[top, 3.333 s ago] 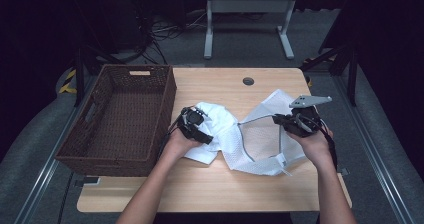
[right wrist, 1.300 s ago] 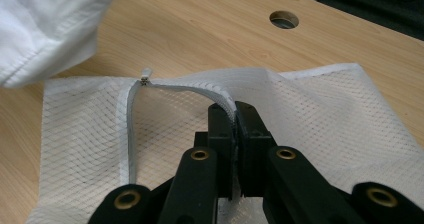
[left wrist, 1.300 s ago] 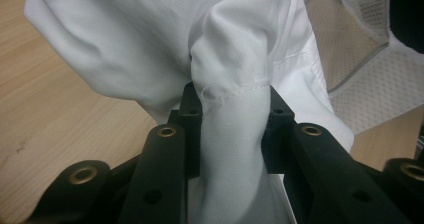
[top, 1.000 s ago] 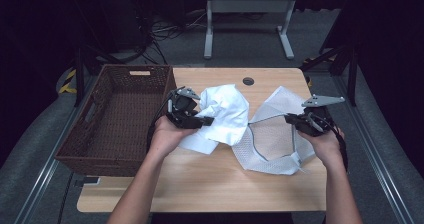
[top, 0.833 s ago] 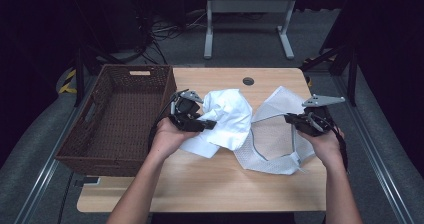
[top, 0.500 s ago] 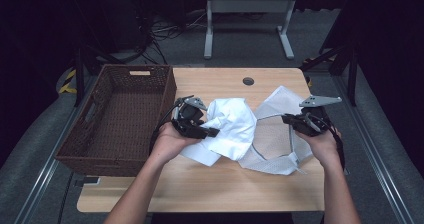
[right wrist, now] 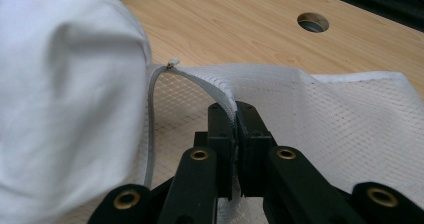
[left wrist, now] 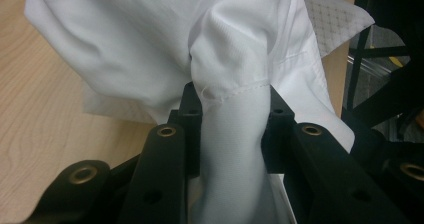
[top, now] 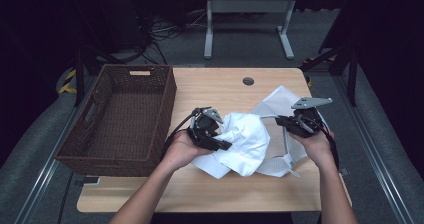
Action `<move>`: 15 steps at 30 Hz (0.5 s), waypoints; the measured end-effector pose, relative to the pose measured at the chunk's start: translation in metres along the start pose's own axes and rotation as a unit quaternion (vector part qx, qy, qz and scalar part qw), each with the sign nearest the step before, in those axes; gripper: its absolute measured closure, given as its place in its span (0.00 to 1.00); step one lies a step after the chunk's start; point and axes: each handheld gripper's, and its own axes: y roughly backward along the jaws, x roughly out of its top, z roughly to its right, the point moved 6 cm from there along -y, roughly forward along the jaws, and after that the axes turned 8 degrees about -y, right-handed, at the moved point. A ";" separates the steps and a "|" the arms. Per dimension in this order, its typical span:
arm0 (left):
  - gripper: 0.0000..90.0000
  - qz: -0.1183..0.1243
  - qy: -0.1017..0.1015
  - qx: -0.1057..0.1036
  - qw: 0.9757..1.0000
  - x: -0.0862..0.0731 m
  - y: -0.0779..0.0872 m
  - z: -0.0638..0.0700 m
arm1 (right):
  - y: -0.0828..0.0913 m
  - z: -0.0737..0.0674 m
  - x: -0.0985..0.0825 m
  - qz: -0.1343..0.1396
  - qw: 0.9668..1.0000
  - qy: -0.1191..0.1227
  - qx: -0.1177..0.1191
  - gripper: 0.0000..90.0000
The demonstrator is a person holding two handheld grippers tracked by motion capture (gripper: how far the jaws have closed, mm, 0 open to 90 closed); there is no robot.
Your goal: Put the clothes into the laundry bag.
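At the centre of the table (top: pixel 220 86), a soft white garment (top: pixel 245 139) is pinched in the left gripper (top: pixel 218 144) — limp, likely light. The mesh bag (right wrist: pixel 350 119) is clamped at its zipper edge by the right gripper (right wrist: pixel 235 119) — best held by that hem.

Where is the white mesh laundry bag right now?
In the high view the mesh laundry bag lies on the right half of the table, below the cable hole; the right gripper pinches its zipper edge, with the white garment bunched at its left.
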 end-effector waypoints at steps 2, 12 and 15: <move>0.79 -0.005 -0.003 -0.004 1.000 0.000 -0.006 0.004 | -0.001 -0.003 0.001 0.000 1.000 0.004 0.006 0.96; 0.79 -0.022 -0.013 -0.016 1.000 0.000 -0.023 0.012 | -0.001 -0.017 0.006 0.006 0.999 0.022 0.026 0.96; 0.79 -0.026 -0.018 -0.018 0.999 0.000 -0.026 0.014 | -0.002 -0.020 0.006 0.003 0.999 0.025 0.028 0.96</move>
